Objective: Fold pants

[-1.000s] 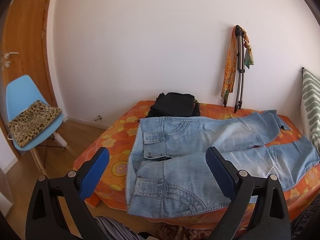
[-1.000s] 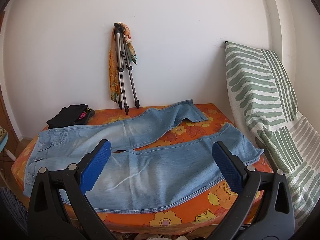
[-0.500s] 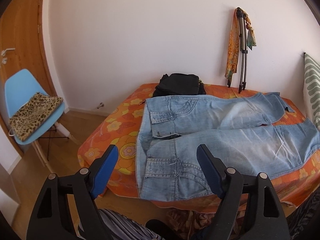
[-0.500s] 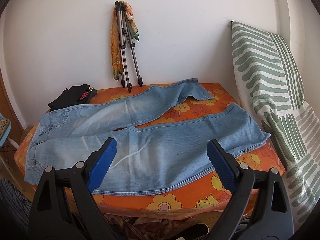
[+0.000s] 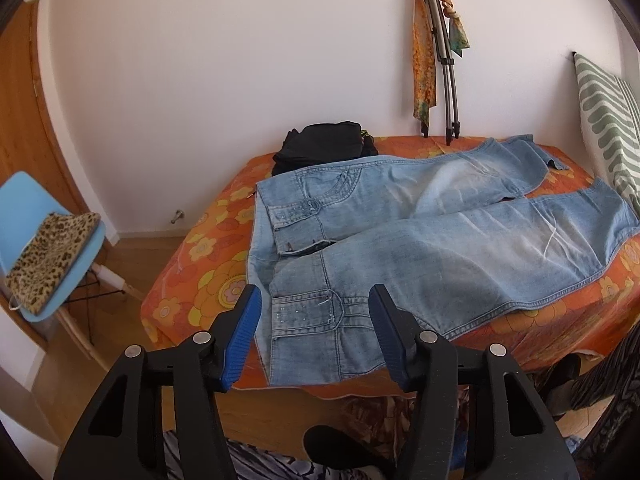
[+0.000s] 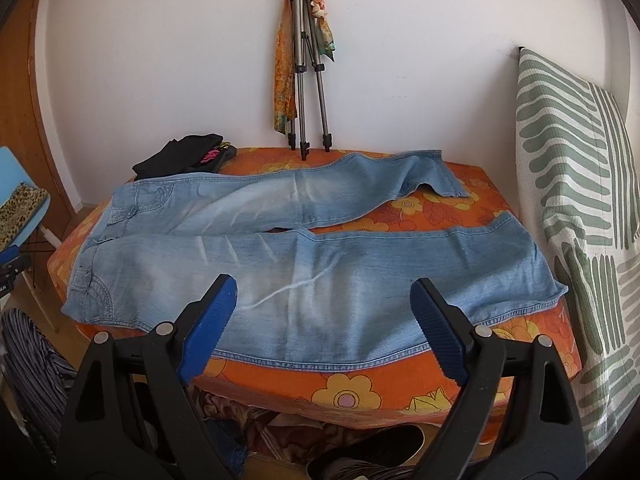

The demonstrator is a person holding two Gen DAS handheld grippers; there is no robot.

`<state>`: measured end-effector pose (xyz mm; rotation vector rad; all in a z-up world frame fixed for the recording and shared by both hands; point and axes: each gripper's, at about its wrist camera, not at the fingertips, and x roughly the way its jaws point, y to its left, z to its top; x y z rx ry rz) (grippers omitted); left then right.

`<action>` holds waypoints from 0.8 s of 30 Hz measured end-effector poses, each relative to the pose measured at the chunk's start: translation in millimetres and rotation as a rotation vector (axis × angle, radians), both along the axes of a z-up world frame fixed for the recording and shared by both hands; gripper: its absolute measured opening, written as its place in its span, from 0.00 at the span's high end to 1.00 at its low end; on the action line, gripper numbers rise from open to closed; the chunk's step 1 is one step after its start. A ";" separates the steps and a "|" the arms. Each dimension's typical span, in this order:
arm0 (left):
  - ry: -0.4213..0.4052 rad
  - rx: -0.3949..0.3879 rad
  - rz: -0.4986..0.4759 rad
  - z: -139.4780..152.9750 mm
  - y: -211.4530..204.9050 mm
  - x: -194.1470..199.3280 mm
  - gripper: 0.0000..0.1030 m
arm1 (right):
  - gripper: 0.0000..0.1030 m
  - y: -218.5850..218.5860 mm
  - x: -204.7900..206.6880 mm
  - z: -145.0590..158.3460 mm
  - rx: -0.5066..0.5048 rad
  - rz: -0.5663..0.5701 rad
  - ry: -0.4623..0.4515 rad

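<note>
Across the floral bed [image 5: 192,248], faded jeans [image 6: 320,280] lie flat, both hand-held grippers [image 5: 316,300] [image 6: 324,288] narrowing, gripping nothing.

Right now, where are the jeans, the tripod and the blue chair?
jeans [image 6: 320,276]: right wrist view, middle of the near leg.
tripod [image 6: 306,80]: right wrist view, on its metal legs.
blue chair [image 5: 24,208]: left wrist view, on its backrest.
</note>
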<state>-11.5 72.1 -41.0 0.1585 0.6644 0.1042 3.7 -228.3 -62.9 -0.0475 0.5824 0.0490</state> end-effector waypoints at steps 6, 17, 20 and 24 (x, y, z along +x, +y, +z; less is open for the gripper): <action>0.060 0.002 0.003 -12.1 4.3 0.4 0.61 | 0.23 41.8 16.5 -20.2 -0.028 0.197 0.066; 0.159 0.029 -0.087 -27.9 7.4 4.8 0.67 | 0.28 142.3 26.6 -74.8 -0.212 0.593 0.182; 0.189 0.033 -0.117 -37.6 5.2 13.0 0.67 | 0.28 164.3 30.4 -92.7 -0.257 0.660 0.210; 0.226 0.039 -0.163 -50.3 3.0 18.6 0.67 | 0.35 180.2 42.6 -111.2 -0.303 0.686 0.256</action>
